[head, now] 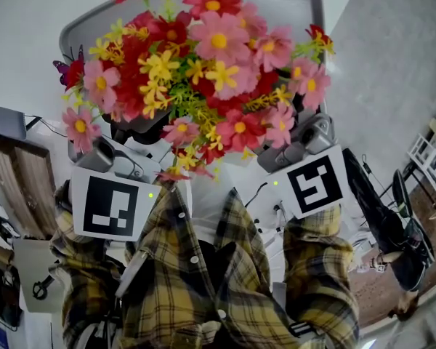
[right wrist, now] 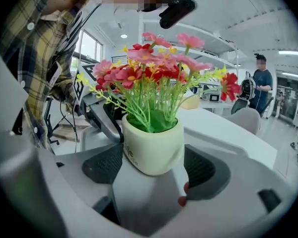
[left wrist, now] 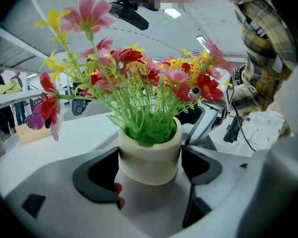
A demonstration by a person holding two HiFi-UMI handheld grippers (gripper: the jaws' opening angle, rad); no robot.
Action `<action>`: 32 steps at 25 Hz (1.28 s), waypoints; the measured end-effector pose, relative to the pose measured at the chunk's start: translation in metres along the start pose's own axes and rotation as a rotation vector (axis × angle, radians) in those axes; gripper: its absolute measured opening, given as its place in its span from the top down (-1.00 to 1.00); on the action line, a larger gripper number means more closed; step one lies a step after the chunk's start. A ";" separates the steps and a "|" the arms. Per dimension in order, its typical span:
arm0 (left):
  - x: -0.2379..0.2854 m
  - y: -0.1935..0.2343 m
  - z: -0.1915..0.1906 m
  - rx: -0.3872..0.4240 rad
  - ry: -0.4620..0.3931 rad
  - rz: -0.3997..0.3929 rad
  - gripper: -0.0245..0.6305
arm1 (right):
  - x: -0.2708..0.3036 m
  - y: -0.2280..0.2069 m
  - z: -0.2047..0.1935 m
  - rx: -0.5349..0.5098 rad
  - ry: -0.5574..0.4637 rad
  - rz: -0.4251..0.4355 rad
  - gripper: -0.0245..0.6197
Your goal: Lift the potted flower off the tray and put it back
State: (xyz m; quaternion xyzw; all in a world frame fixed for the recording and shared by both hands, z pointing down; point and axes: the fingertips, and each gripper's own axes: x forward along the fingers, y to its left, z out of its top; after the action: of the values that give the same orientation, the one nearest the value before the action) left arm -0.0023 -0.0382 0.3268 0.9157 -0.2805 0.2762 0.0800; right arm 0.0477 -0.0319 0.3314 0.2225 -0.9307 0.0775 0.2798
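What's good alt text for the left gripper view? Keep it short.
A cream pot of red, pink and yellow flowers is clamped between the two dark jaws of the left tool. Behind it are a white table and, at the upper right, a person's plaid sleeve.

Right gripper view: white tabletop (right wrist: 223,125) runs beyond the jaws to the right. A grey chair (right wrist: 248,118) and a standing person (right wrist: 261,81) are far behind it. Bright window (right wrist: 88,47) up-left of the jaws. Left gripper view: ceiling lights (left wrist: 172,13) lit above the jaws. Head view: grey speckled floor (head: 400,57).
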 end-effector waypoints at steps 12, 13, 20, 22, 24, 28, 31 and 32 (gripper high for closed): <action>-0.001 0.000 -0.021 -0.012 0.013 0.047 -0.23 | -0.007 -0.002 -0.017 0.040 -0.019 -0.045 -0.21; -0.004 -0.001 -0.020 -0.017 0.012 0.051 -0.23 | -0.009 -0.001 -0.016 0.044 -0.026 -0.050 -0.21; -0.020 -0.011 -0.012 -0.057 -0.005 0.072 -0.21 | -0.025 0.009 -0.004 0.050 -0.051 -0.057 -0.04; -0.026 -0.013 -0.005 -0.059 -0.021 0.082 -0.15 | -0.030 0.009 0.004 0.051 -0.071 -0.068 0.08; -0.036 -0.014 0.006 -0.053 -0.046 0.100 -0.07 | -0.037 0.010 0.015 0.045 -0.088 -0.079 0.12; -0.066 -0.019 0.041 -0.071 -0.113 0.139 0.07 | -0.062 0.019 0.049 0.015 -0.127 -0.093 0.27; -0.088 -0.022 0.078 -0.087 -0.205 0.164 0.16 | -0.080 0.023 0.079 -0.022 -0.166 -0.113 0.37; -0.095 -0.022 0.093 -0.083 -0.241 0.173 0.19 | -0.086 0.024 0.090 -0.033 -0.182 -0.122 0.43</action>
State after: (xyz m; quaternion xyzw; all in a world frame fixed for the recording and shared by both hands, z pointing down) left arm -0.0126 -0.0031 0.1975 0.9106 -0.3772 0.1582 0.0595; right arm 0.0570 -0.0023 0.2081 0.2804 -0.9381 0.0246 0.2020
